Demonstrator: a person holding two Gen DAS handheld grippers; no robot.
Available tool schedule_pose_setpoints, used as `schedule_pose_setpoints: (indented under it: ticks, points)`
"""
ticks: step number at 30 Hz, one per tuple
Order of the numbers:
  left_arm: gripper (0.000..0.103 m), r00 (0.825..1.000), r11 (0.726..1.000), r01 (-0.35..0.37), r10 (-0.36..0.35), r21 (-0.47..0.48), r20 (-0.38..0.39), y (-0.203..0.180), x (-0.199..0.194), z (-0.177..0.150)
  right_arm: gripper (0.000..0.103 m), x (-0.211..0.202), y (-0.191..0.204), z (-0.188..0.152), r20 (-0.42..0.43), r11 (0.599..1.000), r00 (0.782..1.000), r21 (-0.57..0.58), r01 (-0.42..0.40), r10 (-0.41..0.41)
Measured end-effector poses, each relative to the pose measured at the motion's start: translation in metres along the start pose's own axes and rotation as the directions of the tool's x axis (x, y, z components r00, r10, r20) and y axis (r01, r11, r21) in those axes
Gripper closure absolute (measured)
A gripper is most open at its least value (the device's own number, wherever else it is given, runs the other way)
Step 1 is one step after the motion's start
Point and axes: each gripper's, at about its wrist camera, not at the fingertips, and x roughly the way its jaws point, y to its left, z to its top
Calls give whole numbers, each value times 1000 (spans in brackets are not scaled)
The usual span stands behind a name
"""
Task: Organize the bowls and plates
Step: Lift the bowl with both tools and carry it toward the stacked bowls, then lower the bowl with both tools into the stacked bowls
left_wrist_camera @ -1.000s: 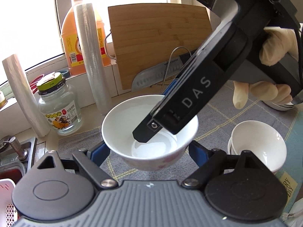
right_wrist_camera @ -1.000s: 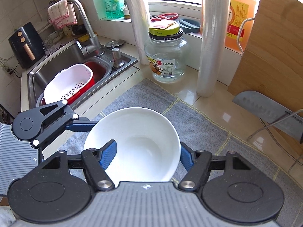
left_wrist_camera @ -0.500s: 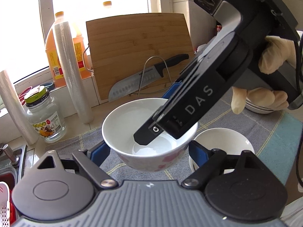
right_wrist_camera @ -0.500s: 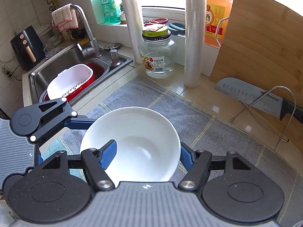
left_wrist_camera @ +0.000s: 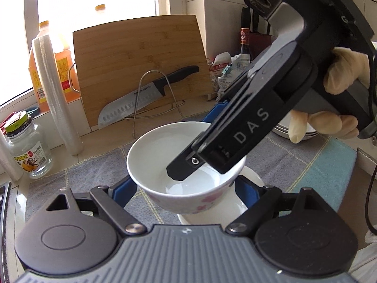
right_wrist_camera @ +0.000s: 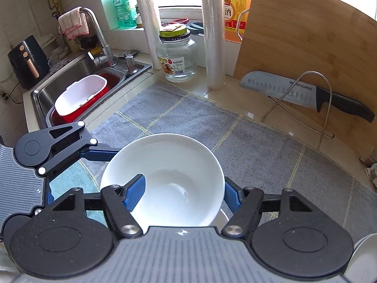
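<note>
Far left, labelled glass jar (left_wrist_camera: 29, 151), print too small to read; "SUPOR" on knife (left_wrist_camera: 141, 99); mid-frame, white bowl (left_wrist_camera: 186, 165) above another bowl (left_wrist_camera: 226, 210), pinched by left gripper (left_wrist_camera: 186, 188); "DAS" on right gripper (right_wrist_camera: 181, 188), clamped across the same rim.

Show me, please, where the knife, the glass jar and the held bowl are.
knife (right_wrist_camera: 278, 87), right wrist view, on the blade.
glass jar (right_wrist_camera: 176, 56), right wrist view, on its body.
bowl (left_wrist_camera: 165, 148), left wrist view, on its inner wall.

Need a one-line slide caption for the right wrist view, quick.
Right claw pinches the white bowl's wall, left claw gripping alongside, over the grey mat near the knife.
</note>
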Motion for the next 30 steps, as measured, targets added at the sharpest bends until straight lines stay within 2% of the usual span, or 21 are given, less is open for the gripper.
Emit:
schedule_pose_setpoints:
  ticks: [13, 30]
  points:
    - [14, 998, 999, 44, -44, 4, -44, -22, 10, -7, 28, -6, -9, -28, -28, 999, 1000, 40, 14, -12]
    - [14, 995, 998, 60, -59, 0, -85, -27, 17, -12, 28, 3, -12, -39, -56, 998, 998, 63, 6, -3]
